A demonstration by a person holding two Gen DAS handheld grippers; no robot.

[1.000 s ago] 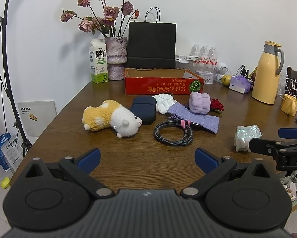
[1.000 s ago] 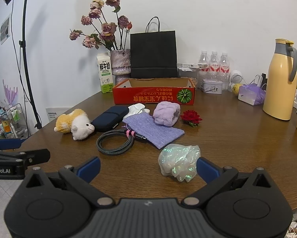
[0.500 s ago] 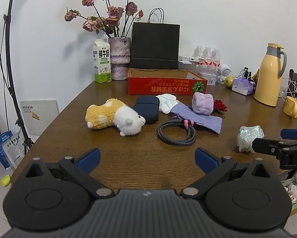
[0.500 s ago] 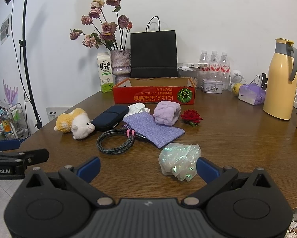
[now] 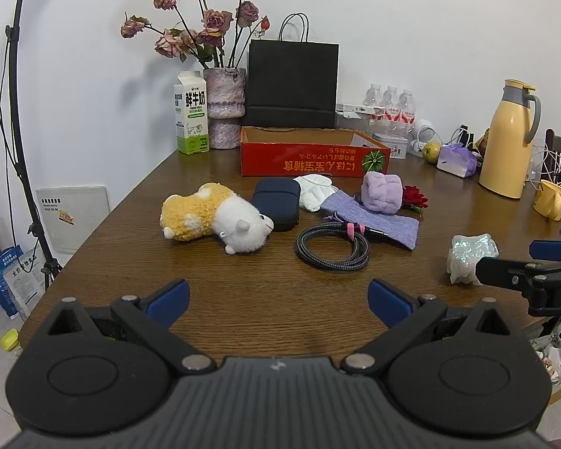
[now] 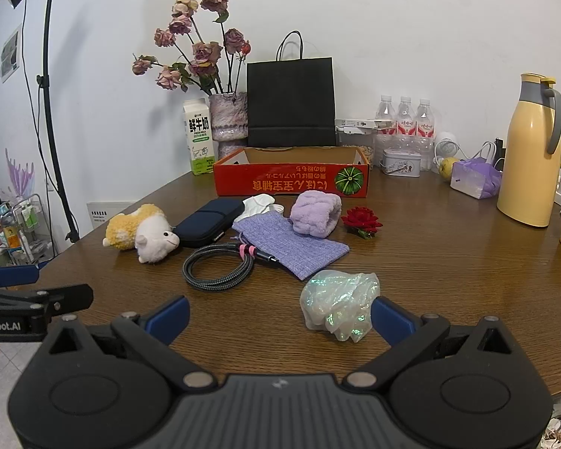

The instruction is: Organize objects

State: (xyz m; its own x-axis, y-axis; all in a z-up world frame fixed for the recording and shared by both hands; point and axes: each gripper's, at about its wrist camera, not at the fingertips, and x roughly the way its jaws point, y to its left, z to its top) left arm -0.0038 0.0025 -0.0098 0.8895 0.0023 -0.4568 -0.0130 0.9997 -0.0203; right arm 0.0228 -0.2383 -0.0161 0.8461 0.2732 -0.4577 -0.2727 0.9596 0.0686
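The right gripper (image 6: pixel 278 316) hovers low over the near edge of the wooden table (image 6: pixel 449 262), tongs wide apart and holding nothing. The crumpled shiny plastic bag (image 6: pixel 338 310) lies at about 1 o'clock from it, its right side touching or just in front of the right fingertip; contact is not clear. The left gripper (image 5: pixel 278 297) is also spread wide and empty, with the stuffed toy (image 5: pixel 215 220) at 11 o'clock and the coiled cable (image 5: pixel 333 245) at 1 o'clock, both well apart from it.

The bag looks very light, thin and slippery, and would likely crush and slide. A pinch across its bunched middle seems safest. The open red box (image 6: pixel 291 176) at 12 o'clock looks like the likely destination.
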